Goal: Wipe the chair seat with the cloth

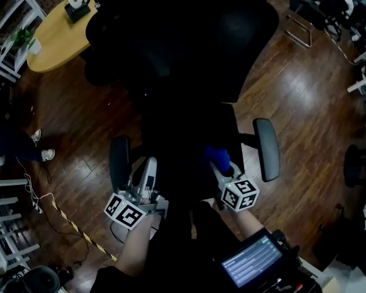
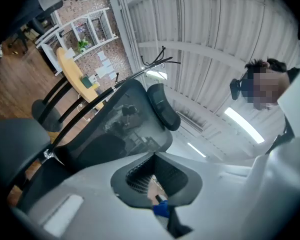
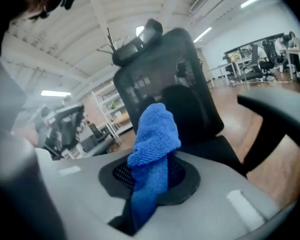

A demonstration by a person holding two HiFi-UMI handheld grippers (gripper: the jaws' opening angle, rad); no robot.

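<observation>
Though bunched, cloth (image 3: pixel 154 144) bright blue

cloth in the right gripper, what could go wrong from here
1. The cloth is clamped as a narrow bunched wad in the right gripper. Little of it may meet the seat, so the wipe could leave strips untouched, or the jaws themselves could rub the seat.
2. In the head view the armrest sits close beside the right gripper. A wide sideways stroke could knock into it.
</observation>
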